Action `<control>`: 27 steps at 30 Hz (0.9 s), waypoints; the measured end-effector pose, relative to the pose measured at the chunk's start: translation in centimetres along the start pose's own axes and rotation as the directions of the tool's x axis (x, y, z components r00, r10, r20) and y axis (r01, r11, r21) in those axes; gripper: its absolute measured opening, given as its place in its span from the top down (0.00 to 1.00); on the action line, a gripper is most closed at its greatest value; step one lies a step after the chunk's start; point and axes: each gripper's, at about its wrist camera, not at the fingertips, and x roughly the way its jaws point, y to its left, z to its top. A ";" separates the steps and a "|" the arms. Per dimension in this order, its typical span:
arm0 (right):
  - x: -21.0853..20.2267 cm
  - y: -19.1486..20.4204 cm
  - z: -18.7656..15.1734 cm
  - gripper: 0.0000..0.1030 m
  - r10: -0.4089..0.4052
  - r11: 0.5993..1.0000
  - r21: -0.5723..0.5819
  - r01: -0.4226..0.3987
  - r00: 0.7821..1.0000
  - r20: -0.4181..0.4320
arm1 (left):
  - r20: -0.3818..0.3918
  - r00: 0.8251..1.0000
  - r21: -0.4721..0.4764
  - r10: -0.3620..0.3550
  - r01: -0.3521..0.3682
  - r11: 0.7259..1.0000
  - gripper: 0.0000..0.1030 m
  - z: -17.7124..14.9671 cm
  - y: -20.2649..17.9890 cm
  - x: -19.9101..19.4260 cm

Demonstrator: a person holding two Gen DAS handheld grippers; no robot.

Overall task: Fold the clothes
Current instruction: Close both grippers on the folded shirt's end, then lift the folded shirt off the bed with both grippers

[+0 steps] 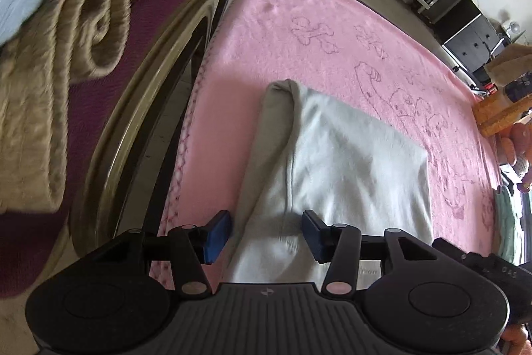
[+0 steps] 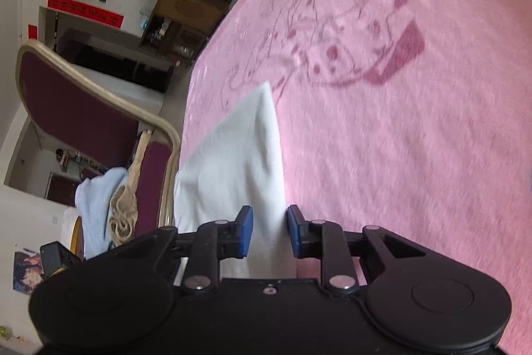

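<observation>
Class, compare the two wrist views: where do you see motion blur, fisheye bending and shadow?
Left wrist view: the beige knit on the chair is smeared by blur, the table edge bows, and a soft shadow lies beside the white garment. Right wrist view: the pink blanket is streaked; the chair frame curves.

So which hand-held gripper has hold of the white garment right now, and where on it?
Neither visibly clamps it. The white garment lies between the open pads of the left hand-held gripper and the right hand-held gripper, at its near edge.
</observation>
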 end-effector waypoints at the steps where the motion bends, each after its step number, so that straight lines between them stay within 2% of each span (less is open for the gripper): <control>1: 0.0 0.0 0.2 0.77 -0.002 1.000 -0.002 0.002 1.000 0.009 | 0.002 1.000 0.011 0.007 -0.007 1.000 0.51 0.2 -0.2 0.2; 5: 0.9 -0.2 0.8 0.77 0.032 0.999 0.008 -0.032 0.999 0.006 | 0.009 1.000 0.043 0.007 -0.007 0.999 0.42 1.2 -1.2 0.9; 8: 1.8 -0.1 1.2 0.77 0.080 0.997 0.003 -0.080 0.997 -0.023 | 0.019 1.000 0.070 -0.009 0.008 0.998 0.42 1.7 -1.7 1.4; 12: 2.4 -0.5 2.0 0.77 0.084 0.996 0.027 -0.084 0.996 0.026 | 0.048 0.998 0.085 -0.039 0.034 0.996 0.43 1.6 -2.0 1.6; 15: 3.3 -0.3 2.2 0.77 0.087 0.996 0.031 -0.089 0.994 0.061 | 0.066 0.996 0.109 -0.052 0.045 0.993 0.49 1.5 -2.7 1.6; 16: 3.6 0.1 2.2 0.77 0.079 0.997 0.008 -0.079 0.995 0.065 | 0.069 0.997 0.125 -0.045 0.036 0.992 0.56 1.3 -3.1 1.6; 18: 4.0 0.9 2.0 0.79 0.042 0.999 -0.032 -0.040 0.996 0.079 | 0.101 0.995 0.171 0.028 -0.045 0.984 0.69 0.6 -4.3 1.5; 19: 4.0 1.3 1.9 0.88 0.019 0.999 -0.050 -0.015 0.996 0.087 | 0.121 0.990 0.193 0.068 -0.091 0.977 0.75 0.3 -4.9 1.5; 20: 4.1 1.7 1.8 0.92 -0.004 0.998 -0.068 0.010 0.995 0.096 | 0.143 0.985 0.214 0.095 -0.124 0.969 0.83 -0.1 -5.6 1.3; 22: 4.2 2.5 1.6 0.94 -0.048 0.993 -0.104 0.060 0.992 0.114 | 0.190 0.973 0.252 0.133 -0.179 0.951 0.90 -1.0 -7.0 0.7; 24: 3.8 3.8 1.2 0.95 -0.081 0.982 -0.159 0.102 0.987 0.136 | 0.251 0.956 0.281 0.153 -0.223 0.934 0.91 -2.1 -8.2 -0.6; 27: 1.4 6.2 0.1 0.95 -0.061 0.965 -0.242 0.102 0.983 0.174 | 0.359 0.919 0.316 0.160 -0.281 0.906 0.92 -4.2 -10.0 -3.8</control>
